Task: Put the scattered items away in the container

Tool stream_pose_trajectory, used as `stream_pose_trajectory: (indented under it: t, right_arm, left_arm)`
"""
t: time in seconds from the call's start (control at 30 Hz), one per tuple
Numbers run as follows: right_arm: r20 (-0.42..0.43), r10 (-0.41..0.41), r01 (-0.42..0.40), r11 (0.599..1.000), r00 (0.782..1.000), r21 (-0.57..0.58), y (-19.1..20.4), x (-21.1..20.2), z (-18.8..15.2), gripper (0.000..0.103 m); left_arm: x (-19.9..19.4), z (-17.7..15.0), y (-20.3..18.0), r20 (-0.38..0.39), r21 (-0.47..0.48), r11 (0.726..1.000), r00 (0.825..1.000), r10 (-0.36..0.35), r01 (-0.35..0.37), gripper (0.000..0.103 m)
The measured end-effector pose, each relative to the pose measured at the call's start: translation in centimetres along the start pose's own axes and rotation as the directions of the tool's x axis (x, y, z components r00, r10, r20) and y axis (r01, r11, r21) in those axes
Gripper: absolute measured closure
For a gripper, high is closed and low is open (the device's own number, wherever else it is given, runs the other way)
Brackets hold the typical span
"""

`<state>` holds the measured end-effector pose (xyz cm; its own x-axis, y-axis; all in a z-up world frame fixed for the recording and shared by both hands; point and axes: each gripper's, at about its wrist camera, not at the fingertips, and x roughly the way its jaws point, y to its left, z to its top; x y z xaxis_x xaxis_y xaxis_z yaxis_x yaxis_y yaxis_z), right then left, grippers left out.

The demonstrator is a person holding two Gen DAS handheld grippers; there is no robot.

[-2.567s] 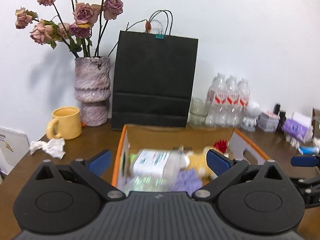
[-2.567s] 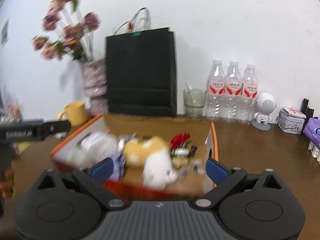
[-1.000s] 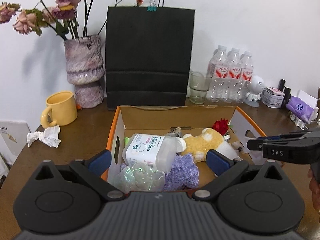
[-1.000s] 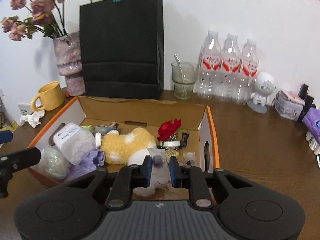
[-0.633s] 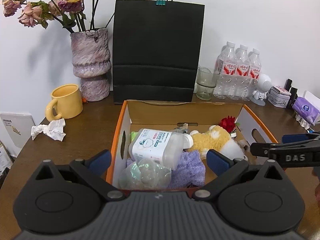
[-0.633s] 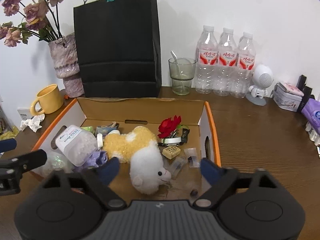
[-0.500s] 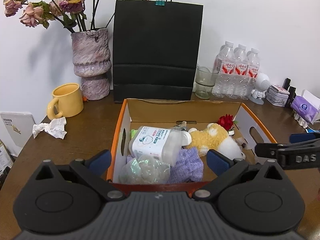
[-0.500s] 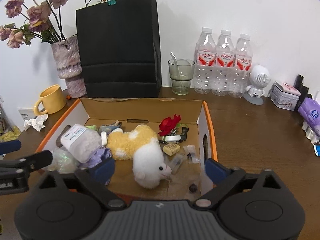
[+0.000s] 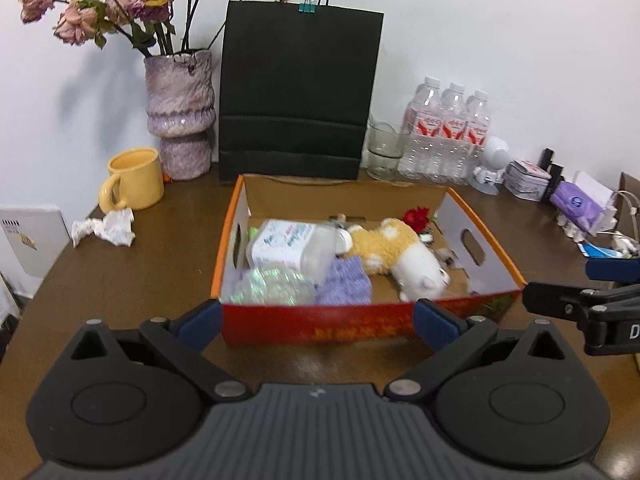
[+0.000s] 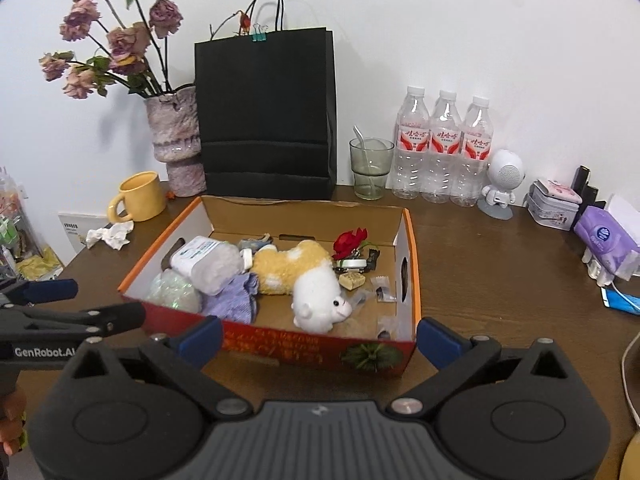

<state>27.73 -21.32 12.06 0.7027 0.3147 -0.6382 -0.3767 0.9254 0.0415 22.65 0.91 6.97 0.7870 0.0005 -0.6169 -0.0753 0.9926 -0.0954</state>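
A cardboard box with an orange rim [image 9: 226, 236] [image 10: 412, 240] stands on the brown table. Inside lie a yellow-and-white plush toy [image 9: 404, 256] [image 10: 308, 280], a white bottle [image 9: 292, 246] [image 10: 208, 262], a purple cloth [image 9: 346, 284] [image 10: 236, 300], a crumpled clear wrapper [image 9: 272, 288] [image 10: 174, 292], a red flower [image 9: 416, 216] [image 10: 350, 242] and small bits. My left gripper [image 9: 316, 320] is open and empty in front of the box's near wall. My right gripper [image 10: 318, 338] is open and empty, also before the near wall.
A crumpled tissue [image 9: 106, 228] [image 10: 110, 234] lies left of the box beside a yellow mug [image 9: 134, 180] [image 10: 140, 196]. Behind stand a vase [image 9: 178, 116], a black paper bag [image 9: 296, 92], a glass [image 10: 370, 168], three water bottles [image 10: 440, 148], a white figurine [image 10: 502, 184] and purple tissues [image 10: 608, 240].
Both grippers have pulled back and up from the box, so its red front wall now shows. The right gripper, shut a second ago, opened wide.
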Motion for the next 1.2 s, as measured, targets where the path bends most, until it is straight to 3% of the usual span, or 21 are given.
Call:
stream_pose_trajectory:
  t: [0.63, 1.2]
  right_arm:
    - [0.015, 0.017, -0.018, 0.999, 1.0, 0.028, 2.2, -6.5, -3.6, 0.0]
    - [0.018, 0.018, -0.018, 0.999, 1.0, 0.028, 2.6, -7.7, -4.5, 0.0]
  left_arm:
    - [-6.4, -3.2, -0.7, 0.01, -0.029, 0.999, 0.999, -0.036, 0.036, 0.0]
    - [-6.8, -3.7, -1.8, -0.001, -0.009, 0.999, 0.999, -0.043, 0.043, 0.0]
